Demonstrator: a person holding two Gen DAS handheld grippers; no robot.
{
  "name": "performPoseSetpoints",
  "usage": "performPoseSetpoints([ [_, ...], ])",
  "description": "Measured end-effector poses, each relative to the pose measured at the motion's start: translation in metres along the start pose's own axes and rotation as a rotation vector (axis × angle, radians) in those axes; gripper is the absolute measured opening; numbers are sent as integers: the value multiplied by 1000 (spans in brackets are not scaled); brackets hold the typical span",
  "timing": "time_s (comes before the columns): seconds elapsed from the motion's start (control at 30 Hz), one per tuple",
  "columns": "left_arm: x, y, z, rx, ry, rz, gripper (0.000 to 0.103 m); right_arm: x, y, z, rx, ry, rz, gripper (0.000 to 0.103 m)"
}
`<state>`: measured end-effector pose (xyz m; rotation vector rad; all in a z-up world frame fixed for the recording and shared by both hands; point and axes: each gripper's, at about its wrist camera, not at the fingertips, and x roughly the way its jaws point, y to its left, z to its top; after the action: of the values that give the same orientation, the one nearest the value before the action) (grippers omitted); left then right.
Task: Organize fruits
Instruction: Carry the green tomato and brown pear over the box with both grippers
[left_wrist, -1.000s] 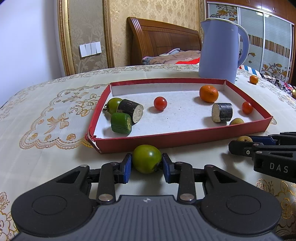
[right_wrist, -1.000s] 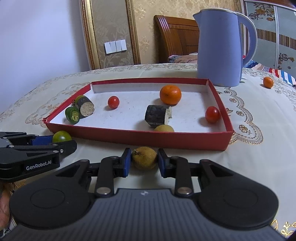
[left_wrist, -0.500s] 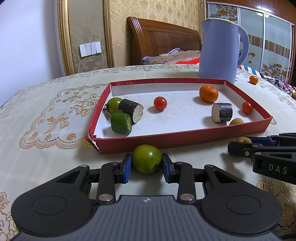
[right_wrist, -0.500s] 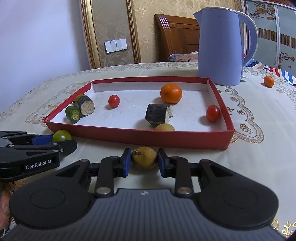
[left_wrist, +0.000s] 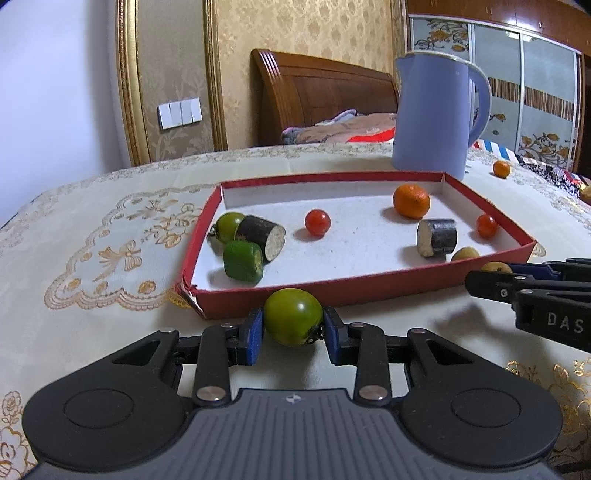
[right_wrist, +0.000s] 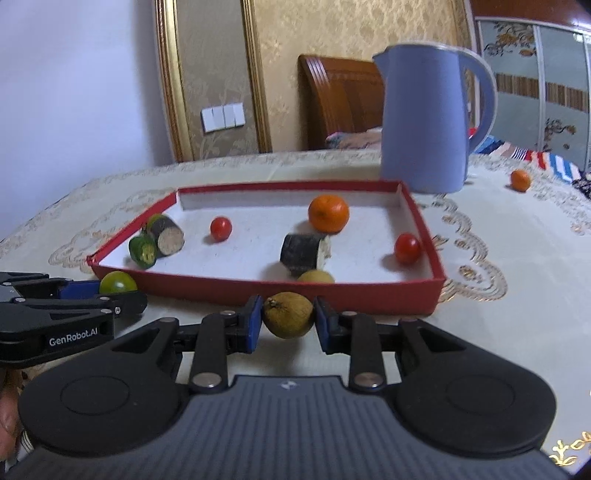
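left tool (left_wrist: 293, 334) clamped on green tomato (left_wrist: 293, 316), stem rightward; right tool (right_wrist: 288, 325) on yellowish fruit (right_wrist: 288, 314)

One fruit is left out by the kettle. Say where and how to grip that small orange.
Grip the small orange across its widest middle, coming in low from the near side. It is round and sits alone on the tablecloth, right of the kettle, so any pair of opposite sides should serve.
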<state>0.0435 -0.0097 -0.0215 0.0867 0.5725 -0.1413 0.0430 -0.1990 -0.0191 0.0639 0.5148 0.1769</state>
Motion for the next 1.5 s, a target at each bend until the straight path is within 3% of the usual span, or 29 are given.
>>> performPoseSetpoints([
  [0.2, -9, 7, 11, -46, -24, -3, 33, -24, 0, 11, -20, -93, -9, 29],
  [0.43, -14, 1, 28, -36, -39, 9, 33, -29, -3, 23, -21, -98, 1, 29],
  [0.83, 3, -5, 41, -20, -27, 36, 33, -16, -1, 33, -35, -81, 2, 29],
  [1.17, 35, -3, 60, -15, -12, 44, 33, 26, -6, 47, -16, -30, -20, 29],
  [1.5, 61, -1, 59, -18, 27, 50, 33, 53, -2, 48, -26, 9, -23, 29],
])
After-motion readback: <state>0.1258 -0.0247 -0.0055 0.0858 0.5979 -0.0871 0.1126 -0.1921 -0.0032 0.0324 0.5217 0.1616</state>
